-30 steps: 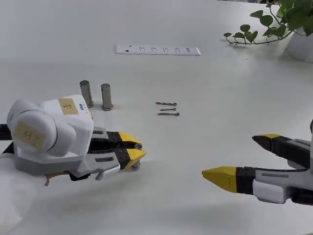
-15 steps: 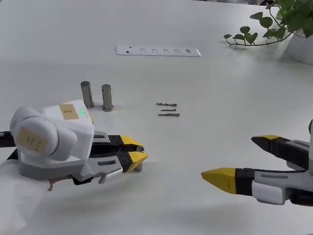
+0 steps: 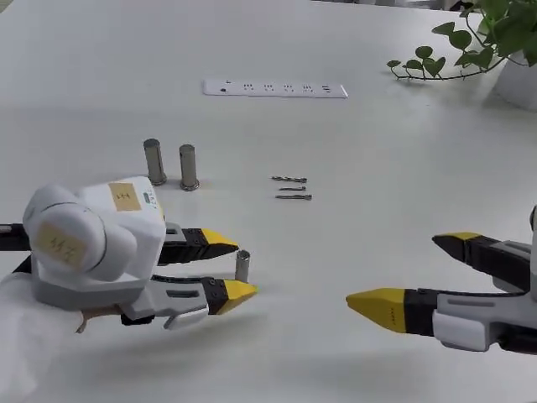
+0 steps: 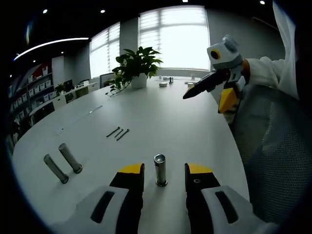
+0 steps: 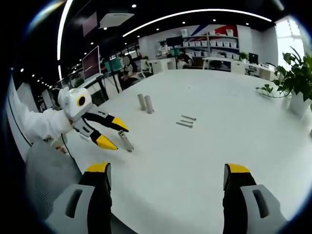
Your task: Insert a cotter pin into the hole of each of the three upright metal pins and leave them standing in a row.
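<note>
One short upright metal pin stands on the white table between the spread jaws of my left gripper, untouched by either finger; the left gripper view shows that pin centred in the gap. Two more metal pins stand side by side farther back on the left. Three small cotter pins lie in a stack mid-table. My right gripper hovers open and holding nothing at the lower right, well away from the pins. In the right gripper view the left gripper and its pin sit to the left.
A white power strip lies at the back of the table. A potted plant trails leaves at the far right corner. The white tabletop stretches bare between the cotter pins and the right gripper.
My left gripper was shut on the near metal pin; its jaws have opened and the pin now stands free between them. The right gripper has stayed put.
</note>
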### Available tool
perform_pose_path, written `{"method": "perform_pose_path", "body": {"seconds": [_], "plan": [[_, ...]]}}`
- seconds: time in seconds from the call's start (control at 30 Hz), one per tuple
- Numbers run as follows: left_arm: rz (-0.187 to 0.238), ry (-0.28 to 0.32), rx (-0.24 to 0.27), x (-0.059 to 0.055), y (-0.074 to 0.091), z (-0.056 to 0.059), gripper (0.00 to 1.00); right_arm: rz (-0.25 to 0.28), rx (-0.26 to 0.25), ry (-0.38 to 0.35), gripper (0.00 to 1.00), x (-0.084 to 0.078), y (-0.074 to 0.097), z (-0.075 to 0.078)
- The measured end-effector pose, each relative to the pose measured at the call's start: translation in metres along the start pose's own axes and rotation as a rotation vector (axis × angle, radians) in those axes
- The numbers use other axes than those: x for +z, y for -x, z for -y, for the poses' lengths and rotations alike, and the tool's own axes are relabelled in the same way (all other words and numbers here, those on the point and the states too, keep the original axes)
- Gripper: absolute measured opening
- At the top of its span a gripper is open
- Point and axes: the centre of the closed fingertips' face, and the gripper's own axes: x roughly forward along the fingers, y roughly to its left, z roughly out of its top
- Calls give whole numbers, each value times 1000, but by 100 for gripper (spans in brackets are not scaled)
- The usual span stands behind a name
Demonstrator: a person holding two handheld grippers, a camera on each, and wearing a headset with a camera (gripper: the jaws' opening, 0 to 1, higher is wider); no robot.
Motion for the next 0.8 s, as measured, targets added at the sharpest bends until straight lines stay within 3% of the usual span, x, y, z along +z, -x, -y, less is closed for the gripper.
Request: {"method": "perform_pose_path", "body": {"seconds": [0.17, 0.3, 0.37, 0.43, 0.57, 0.7, 0.8], "plan": [[-5, 8, -14, -2, 10, 8, 38, -1, 0, -1, 94, -1, 0, 0], [19, 37, -8, 0, 18, 11, 51, -4, -1, 1, 94, -2, 0, 0], [20, 46, 3, -3, 21, 9, 60, -4, 0, 0, 94, -2, 0, -1], [-2, 80, 33, -14, 22, 4, 70, -4, 1, 1, 94, -2, 0, -1], [-6, 128, 61, -25, 28, -1, 82, -7, 5, 4, 94, -2, 0, -3], [10, 181, 74, -27, 34, -2, 97, -6, 5, 5, 94, -1, 1, -3], [17, 178, 83, -25, 38, 0, 99, -6, 2, 6, 94, -1, 1, -2]]}}
